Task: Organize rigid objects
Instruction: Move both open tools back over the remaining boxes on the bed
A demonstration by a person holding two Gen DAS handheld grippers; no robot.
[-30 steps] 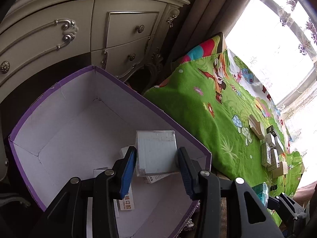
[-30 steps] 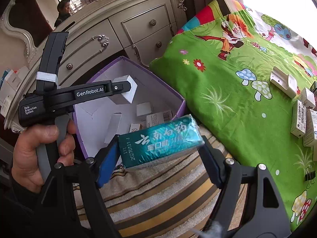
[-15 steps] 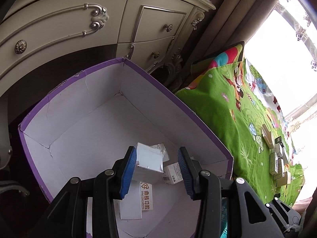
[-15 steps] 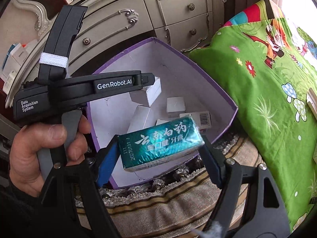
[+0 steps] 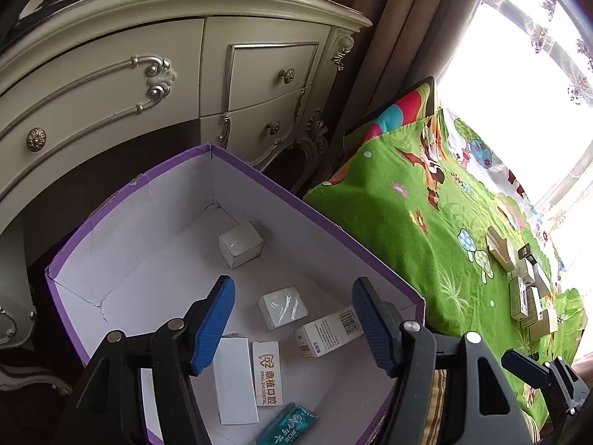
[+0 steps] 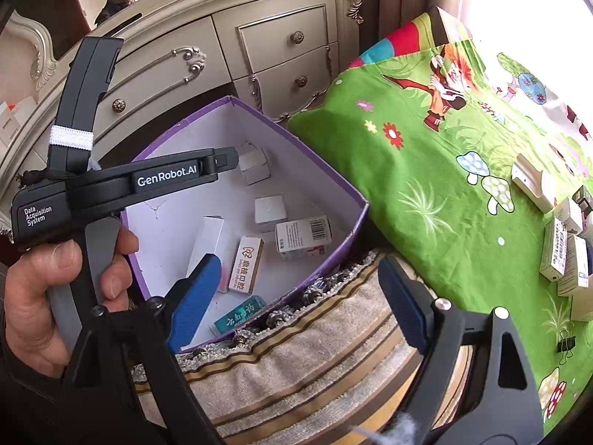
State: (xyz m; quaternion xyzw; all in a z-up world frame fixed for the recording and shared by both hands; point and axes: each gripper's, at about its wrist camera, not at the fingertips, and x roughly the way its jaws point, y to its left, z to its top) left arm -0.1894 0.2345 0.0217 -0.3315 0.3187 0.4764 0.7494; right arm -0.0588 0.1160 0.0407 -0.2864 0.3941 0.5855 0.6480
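Both grippers hang over the purple box (image 5: 281, 200) with nothing between their jaws. The left gripper (image 5: 292, 326) has just been opening and stands about half apart; the right gripper (image 6: 300, 300) has also just been widening and gapes broadly. Inside the box, nearest, lies the teal pack (image 5: 287, 424), then the lettered carton (image 5: 266, 372), the barcode carton (image 5: 328, 330) and two white cubes (image 5: 282, 307). Beyond, more cartons (image 6: 563, 248) rest on the green bedspread (image 6: 426, 155).
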